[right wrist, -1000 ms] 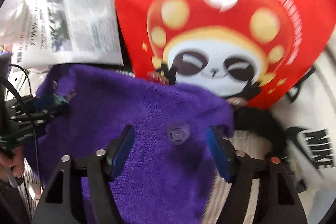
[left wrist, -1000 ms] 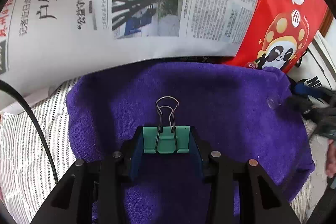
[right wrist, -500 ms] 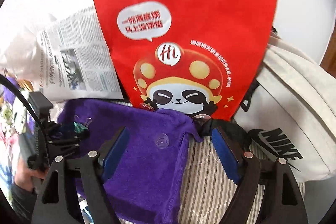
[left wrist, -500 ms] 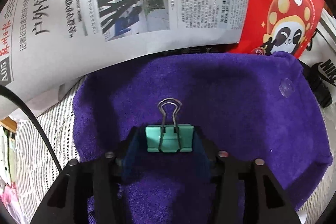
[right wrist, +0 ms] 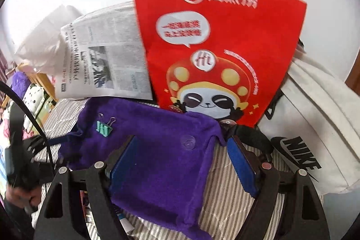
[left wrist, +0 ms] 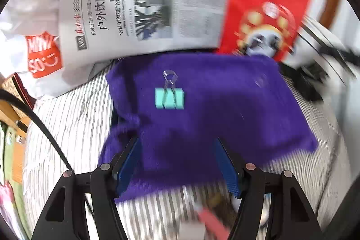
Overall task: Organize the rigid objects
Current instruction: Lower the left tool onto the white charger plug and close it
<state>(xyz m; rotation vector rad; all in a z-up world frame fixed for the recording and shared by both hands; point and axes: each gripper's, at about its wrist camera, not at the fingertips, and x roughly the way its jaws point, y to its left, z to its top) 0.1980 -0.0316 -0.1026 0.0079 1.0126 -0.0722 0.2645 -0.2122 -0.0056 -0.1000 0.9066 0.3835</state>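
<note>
A teal binder clip [left wrist: 169, 98] lies on the purple towel [left wrist: 225, 109]; it also shows in the right wrist view [right wrist: 104, 127] near the towel's [right wrist: 157, 168] far left corner. A clear suction cup [right wrist: 188, 142] lies on the towel near its right edge, faint in the left wrist view [left wrist: 259, 82]. My left gripper [left wrist: 177, 161] is open and empty, pulled back from the clip. My right gripper [right wrist: 183, 163] is open and empty, held above the towel in front of the suction cup.
A newspaper [left wrist: 146, 6] and a red panda bag [right wrist: 216, 55] stand behind the towel. A white Nike bag [right wrist: 315, 127] lies to the right. The striped bedding [left wrist: 72, 127] surrounds the towel. Blurred small items [left wrist: 211, 222] lie near the front edge.
My left gripper has opened, let go of the teal clip and drawn back; the clip now rests on the towel. My right gripper has pulled back and up from the suction cup.
</note>
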